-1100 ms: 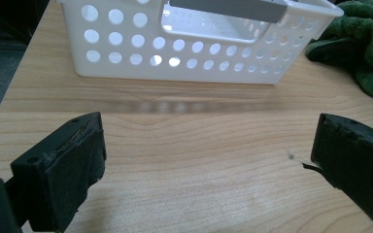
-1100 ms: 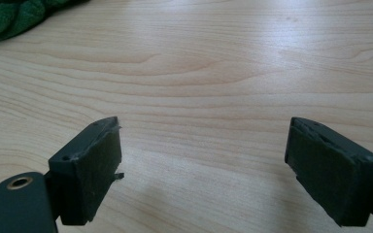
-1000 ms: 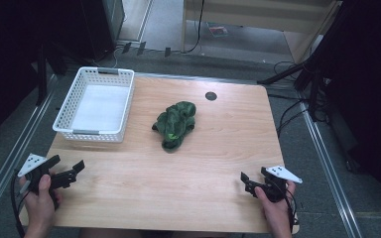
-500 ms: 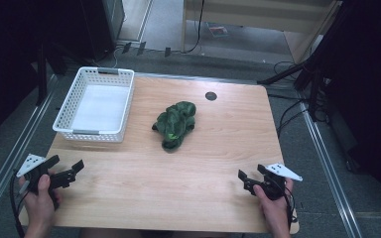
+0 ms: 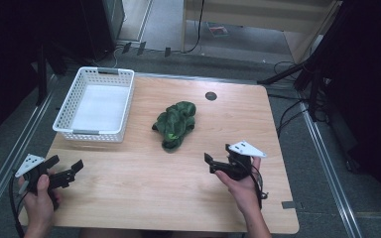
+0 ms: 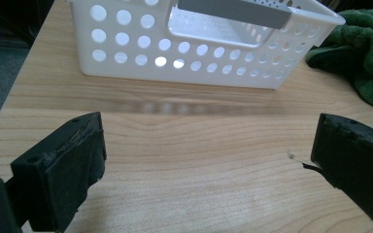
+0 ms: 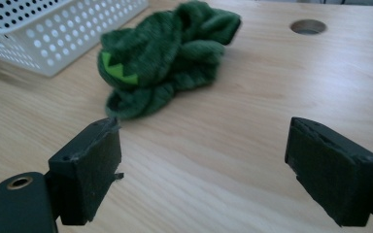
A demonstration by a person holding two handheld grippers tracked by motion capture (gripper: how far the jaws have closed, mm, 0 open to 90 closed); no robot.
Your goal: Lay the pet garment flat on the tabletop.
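A crumpled dark green cloth (image 5: 175, 124) with a light green zigzag patch lies at the table's middle. My right gripper (image 5: 211, 164) hovers over the wood just to the front right of it, jaws open and pointing left toward it. In the right gripper view the cloth (image 7: 165, 53) lies ahead of and apart from the open right gripper (image 7: 204, 170), nothing between the pads. My left gripper (image 5: 65, 163) is at the front left corner, open. In the left gripper view the left gripper (image 6: 206, 160) spans bare wood, facing the white basket (image 6: 199, 58), with the cloth (image 6: 364, 53) at the far right.
The white perforated basket (image 5: 93, 135) stands at the back left, and nothing can be seen in it. A round cable hole (image 5: 211, 95) sits near the table's far edge. Bare wood spreads across the front of the table (image 5: 144, 198). Metal rails run along both sides.
My right gripper has moved left and away from the front right edge, ending close to the green cloth. The left gripper, the cloth and the basket have stayed put.
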